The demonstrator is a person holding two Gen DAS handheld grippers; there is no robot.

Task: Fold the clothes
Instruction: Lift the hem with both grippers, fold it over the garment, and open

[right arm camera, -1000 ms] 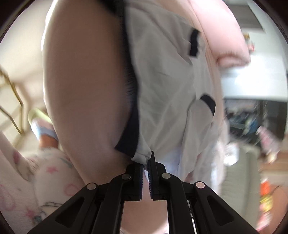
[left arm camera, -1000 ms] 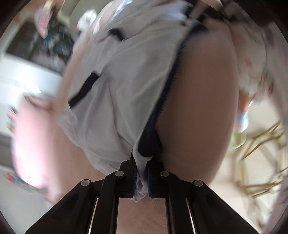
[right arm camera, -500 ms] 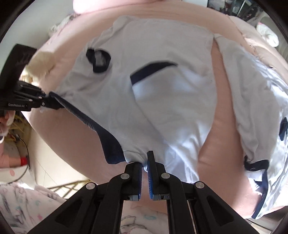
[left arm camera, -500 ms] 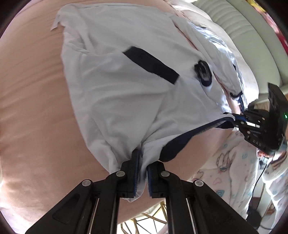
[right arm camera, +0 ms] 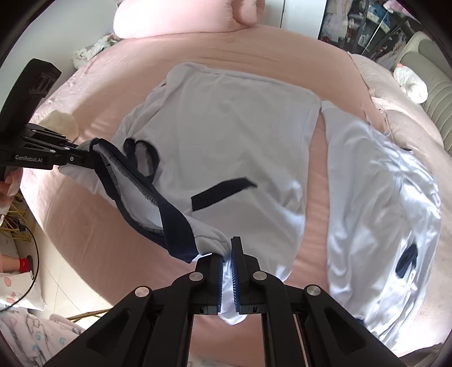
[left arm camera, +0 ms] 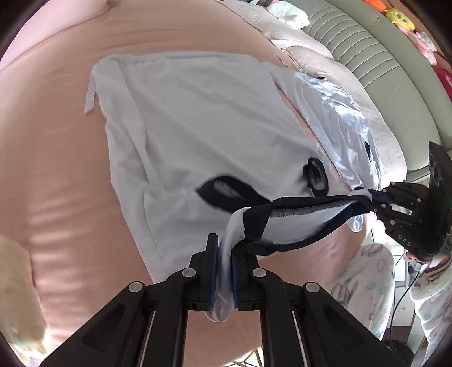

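While the pale blue shorts [left arm camera: 203, 135] lie spread flat on the pink bed [left arm camera: 56, 158], their navy waistband [left arm camera: 296, 203] is lifted off the sheet and stretched between the two tools. The left gripper [left arm camera: 224, 262] is clamped on one corner of the waistband, the right gripper [right arm camera: 226, 264] on the other, cloth bunched between each pair of pads. The far hem reaches toward the pink pillow [right arm camera: 180, 19], with bare sheet around it. A second pale blue garment [right arm camera: 381, 203] lies crumpled just beside the shorts, near a ribbed green headboard [left arm camera: 375, 48].
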